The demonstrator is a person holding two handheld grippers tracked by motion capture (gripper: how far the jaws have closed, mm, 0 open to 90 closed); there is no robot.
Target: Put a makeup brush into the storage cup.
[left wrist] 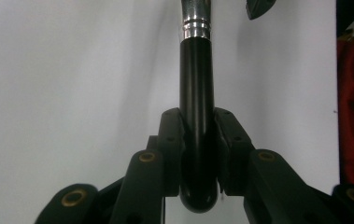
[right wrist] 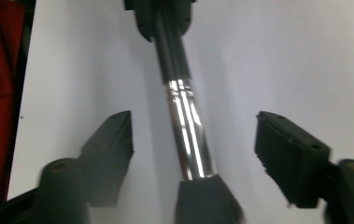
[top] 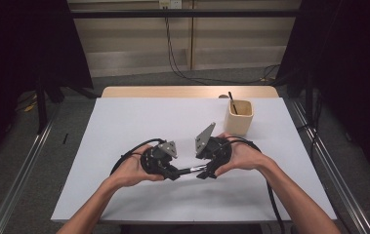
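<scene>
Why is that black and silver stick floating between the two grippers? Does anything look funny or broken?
Nothing looks broken or spilled. The stick, a makeup brush, isn't floating: the left gripper is shut on its black handle. The right gripper stands open around the shiny silver part, not touching. The beige cup stands upright on the table.

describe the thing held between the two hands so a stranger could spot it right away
Start at the white table and look near its front edge, where two hands meet. Between them a slim rod-like tool lies level. Unlike the beige cup behind it, its handle is glossy black, clamped in the left tongs, and then turns shiny chrome toward the open right tongs.
</scene>
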